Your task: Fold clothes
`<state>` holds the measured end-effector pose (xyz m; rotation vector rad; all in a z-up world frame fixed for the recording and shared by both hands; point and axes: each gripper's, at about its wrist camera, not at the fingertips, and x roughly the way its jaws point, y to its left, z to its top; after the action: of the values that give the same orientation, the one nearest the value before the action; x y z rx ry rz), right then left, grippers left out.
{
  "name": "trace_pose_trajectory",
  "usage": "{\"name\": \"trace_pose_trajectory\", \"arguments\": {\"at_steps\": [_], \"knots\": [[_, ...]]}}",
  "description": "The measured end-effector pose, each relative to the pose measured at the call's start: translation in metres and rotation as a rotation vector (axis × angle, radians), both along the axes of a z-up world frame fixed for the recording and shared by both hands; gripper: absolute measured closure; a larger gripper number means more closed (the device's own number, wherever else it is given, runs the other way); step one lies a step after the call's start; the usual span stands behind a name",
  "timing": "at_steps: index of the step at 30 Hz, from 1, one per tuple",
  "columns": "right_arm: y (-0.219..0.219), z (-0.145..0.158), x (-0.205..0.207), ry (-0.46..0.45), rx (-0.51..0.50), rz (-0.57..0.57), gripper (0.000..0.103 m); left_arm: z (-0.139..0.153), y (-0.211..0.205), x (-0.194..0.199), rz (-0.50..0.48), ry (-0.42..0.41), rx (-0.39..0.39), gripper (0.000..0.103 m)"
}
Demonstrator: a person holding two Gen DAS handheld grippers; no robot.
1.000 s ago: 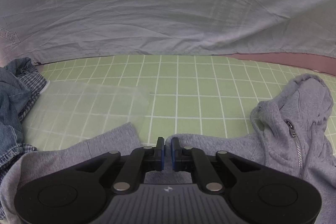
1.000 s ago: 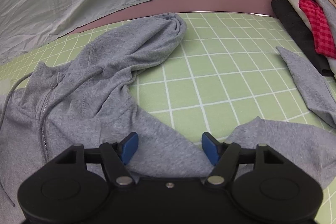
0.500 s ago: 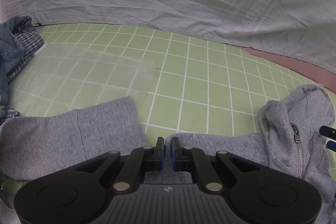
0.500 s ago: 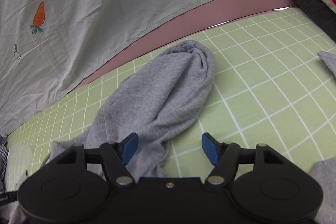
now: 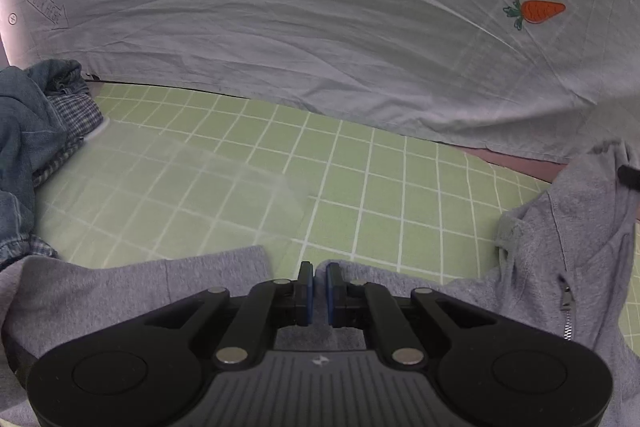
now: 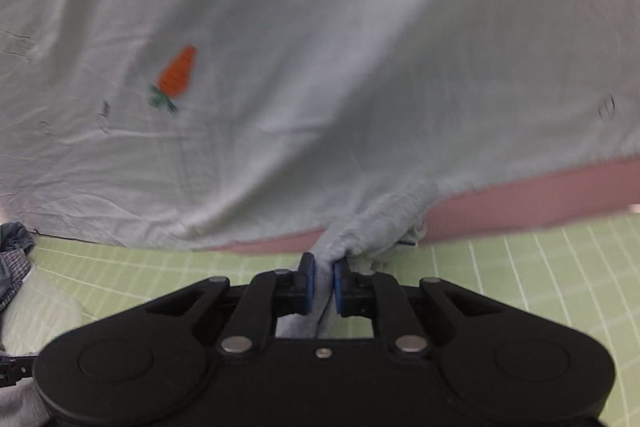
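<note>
A grey zip hoodie (image 5: 560, 247) lies on the green grid mat (image 5: 360, 187). In the left wrist view my left gripper (image 5: 320, 273) is shut, with the hoodie's edge gathered up to its fingertips on both sides. The zip and collar rise at the right. In the right wrist view my right gripper (image 6: 324, 271) is shut on a bunched grey fold of the hoodie (image 6: 380, 223), lifted off the mat (image 6: 520, 267). That view is blurred.
A pale grey sheet with carrot prints (image 5: 320, 47) hangs behind the mat, over a pink edge (image 6: 540, 199). A heap of denim and checked clothes (image 5: 24, 131) sits at the left, beside a clear plastic sheet (image 5: 180, 179).
My right gripper has travelled across the hoodie, closed on a bunched fold and lifted it. The left gripper has rolled a little and stays shut at the hoodie's edge.
</note>
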<state>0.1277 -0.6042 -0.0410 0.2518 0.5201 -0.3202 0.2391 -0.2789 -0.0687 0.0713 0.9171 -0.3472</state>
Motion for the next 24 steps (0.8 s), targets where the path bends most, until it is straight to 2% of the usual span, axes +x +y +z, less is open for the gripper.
{"name": "trace_pose_trajectory", "arguments": {"at_steps": [2, 4, 5, 7, 9, 10, 13, 16, 17, 21, 24], "knots": [[0.008, -0.001, 0.006, 0.036, -0.051, 0.038, 0.092, -0.010, 0.004, 0.002, 0.035, 0.047, 0.005, 0.092], [0.008, -0.018, 0.011, 0.159, -0.064, 0.014, 0.076, -0.015, 0.009, 0.000, 0.058, 0.075, 0.000, 0.086], [0.008, -0.023, 0.005, 0.190, -0.057, -0.002, 0.062, -0.012, 0.012, -0.004, 0.056, 0.065, -0.004, 0.082], [0.011, -0.027, -0.017, 0.205, -0.037, -0.031, 0.049, -0.004, 0.016, -0.013, 0.050, 0.042, -0.010, 0.060], [0.018, -0.027, -0.049, 0.203, -0.012, -0.070, 0.025, 0.002, 0.022, -0.023, 0.047, 0.039, -0.020, 0.045], [0.021, -0.027, -0.065, 0.202, 0.001, -0.089, 0.024, 0.004, 0.025, -0.029, 0.049, 0.045, -0.023, 0.041], [0.042, -0.030, -0.118, 0.230, 0.029, -0.140, 0.019, 0.010, 0.033, -0.052, 0.037, 0.066, -0.034, 0.040], [0.065, -0.033, -0.172, 0.243, 0.073, -0.178, 0.009, 0.016, 0.043, -0.083, 0.013, 0.077, -0.046, 0.037], [0.073, -0.034, -0.188, 0.249, 0.081, -0.191, 0.000, 0.018, 0.047, -0.095, 0.001, 0.083, -0.050, 0.036], [0.098, -0.035, -0.240, 0.295, 0.087, -0.247, 0.000, 0.021, 0.059, -0.145, -0.055, 0.122, -0.044, 0.034], [0.109, -0.028, -0.269, 0.287, 0.081, -0.285, 0.000, 0.016, 0.068, -0.177, -0.096, 0.154, -0.026, 0.034]]}}
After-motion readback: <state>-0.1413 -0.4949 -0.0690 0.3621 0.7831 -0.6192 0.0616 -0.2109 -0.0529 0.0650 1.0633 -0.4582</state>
